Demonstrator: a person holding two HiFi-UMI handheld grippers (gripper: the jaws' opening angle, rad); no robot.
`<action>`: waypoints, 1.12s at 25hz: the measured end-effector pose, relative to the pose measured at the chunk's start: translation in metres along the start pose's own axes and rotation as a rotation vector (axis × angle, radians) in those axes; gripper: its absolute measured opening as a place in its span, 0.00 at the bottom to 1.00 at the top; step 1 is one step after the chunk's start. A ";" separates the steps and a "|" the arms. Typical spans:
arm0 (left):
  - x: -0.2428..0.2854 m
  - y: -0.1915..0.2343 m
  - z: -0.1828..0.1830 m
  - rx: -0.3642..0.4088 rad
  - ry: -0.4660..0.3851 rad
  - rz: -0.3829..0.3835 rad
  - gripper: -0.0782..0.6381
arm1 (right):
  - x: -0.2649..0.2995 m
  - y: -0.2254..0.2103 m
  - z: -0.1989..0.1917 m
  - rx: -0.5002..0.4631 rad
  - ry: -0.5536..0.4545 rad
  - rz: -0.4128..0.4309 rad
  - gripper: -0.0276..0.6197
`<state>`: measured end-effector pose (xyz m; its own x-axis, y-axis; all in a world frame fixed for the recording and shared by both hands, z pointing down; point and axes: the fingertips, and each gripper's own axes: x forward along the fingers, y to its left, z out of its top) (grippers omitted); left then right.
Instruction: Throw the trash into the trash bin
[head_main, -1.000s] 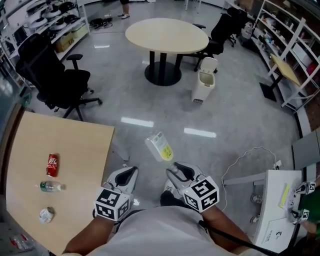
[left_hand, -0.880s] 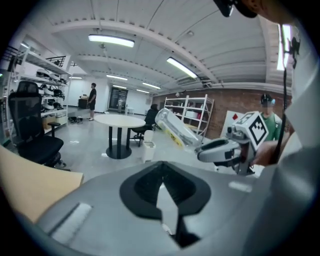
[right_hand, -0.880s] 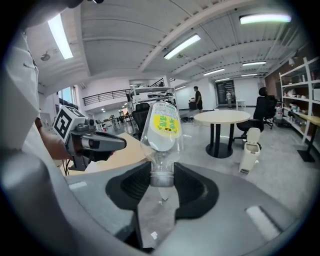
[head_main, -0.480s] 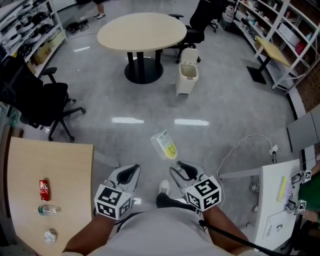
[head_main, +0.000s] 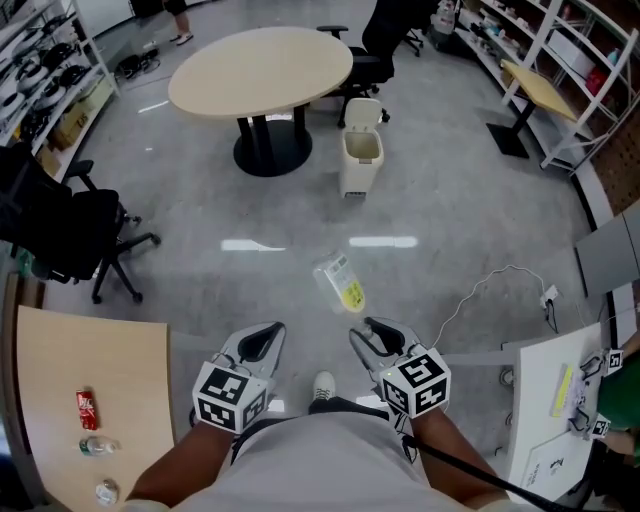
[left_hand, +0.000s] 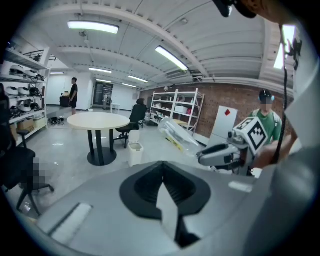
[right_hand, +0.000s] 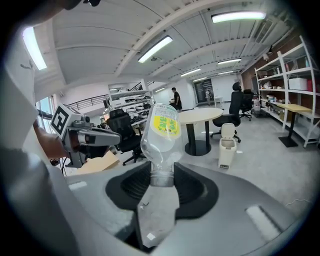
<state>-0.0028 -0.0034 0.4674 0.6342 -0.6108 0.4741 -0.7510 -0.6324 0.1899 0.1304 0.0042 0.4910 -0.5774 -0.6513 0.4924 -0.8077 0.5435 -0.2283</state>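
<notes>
My right gripper (head_main: 368, 332) is shut on the neck of a clear plastic bottle (head_main: 340, 282) with a yellow label, which sticks out forward and up over the floor. In the right gripper view the bottle (right_hand: 161, 131) stands up from between the jaws (right_hand: 161, 176). My left gripper (head_main: 268, 336) is held beside it, shut with nothing in it (left_hand: 161, 170). The white trash bin (head_main: 361, 152) stands ahead on the floor beside the round table (head_main: 262, 70), lid raised. The left gripper view also catches the bin (left_hand: 134, 152) and the bottle (left_hand: 176, 134).
A black office chair (head_main: 62, 232) stands at the left. The wooden table (head_main: 120, 380) at the lower left holds a red can (head_main: 87, 409) and other trash. A cable (head_main: 490, 292) lies on the floor at the right near a white table (head_main: 545, 420). Shelves line both walls.
Both grippers have moved forward across the floor with the bottle still held. The bin and round table are closer; the wooden table has slid back to the lower left.
</notes>
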 end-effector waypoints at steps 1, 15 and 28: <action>0.005 -0.001 0.002 0.003 0.005 -0.006 0.12 | -0.001 -0.005 0.002 0.004 -0.003 -0.006 0.27; 0.053 -0.020 0.024 0.071 0.027 -0.113 0.12 | -0.028 -0.049 0.011 0.018 -0.023 -0.113 0.27; 0.069 -0.005 0.037 0.100 0.038 -0.172 0.12 | -0.023 -0.062 0.020 0.052 -0.045 -0.194 0.27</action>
<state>0.0520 -0.0602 0.4673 0.7431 -0.4723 0.4741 -0.6088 -0.7712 0.1860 0.1912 -0.0246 0.4769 -0.4140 -0.7649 0.4935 -0.9088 0.3780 -0.1766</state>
